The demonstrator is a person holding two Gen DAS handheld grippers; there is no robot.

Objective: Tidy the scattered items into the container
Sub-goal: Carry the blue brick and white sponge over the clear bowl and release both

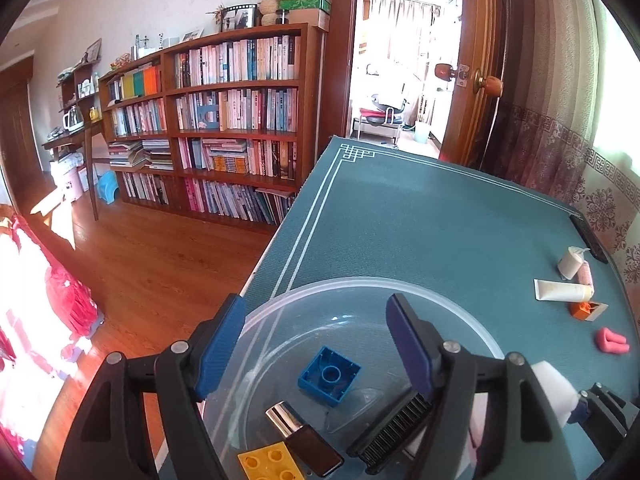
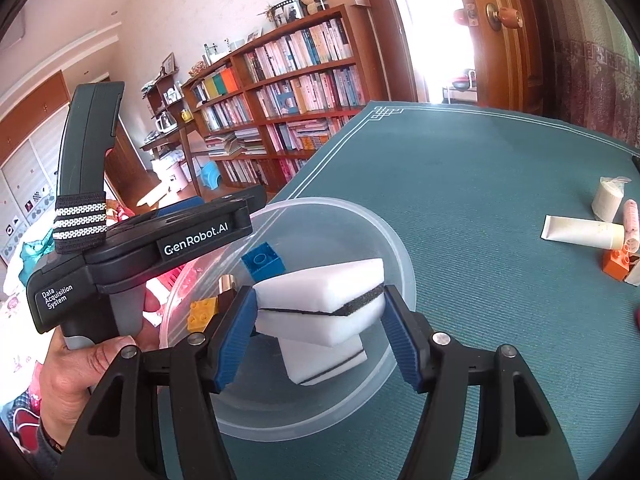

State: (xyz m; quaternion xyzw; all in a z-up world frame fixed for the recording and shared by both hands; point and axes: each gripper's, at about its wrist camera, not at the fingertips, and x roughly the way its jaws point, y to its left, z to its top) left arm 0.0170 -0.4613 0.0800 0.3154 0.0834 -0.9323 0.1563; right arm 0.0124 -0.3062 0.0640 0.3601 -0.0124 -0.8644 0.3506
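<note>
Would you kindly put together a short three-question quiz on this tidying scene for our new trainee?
1. True or false: the right gripper is empty.
2. Which toy brick lies studs-down in the clear bowl? A) blue B) orange C) green
3. Fill in: the white tube lies on the ____ table mat, outside the bowl.

Key
1. False; it grips a white sponge over the bowl.
2. A, the blue brick.
3. Teal.
</note>
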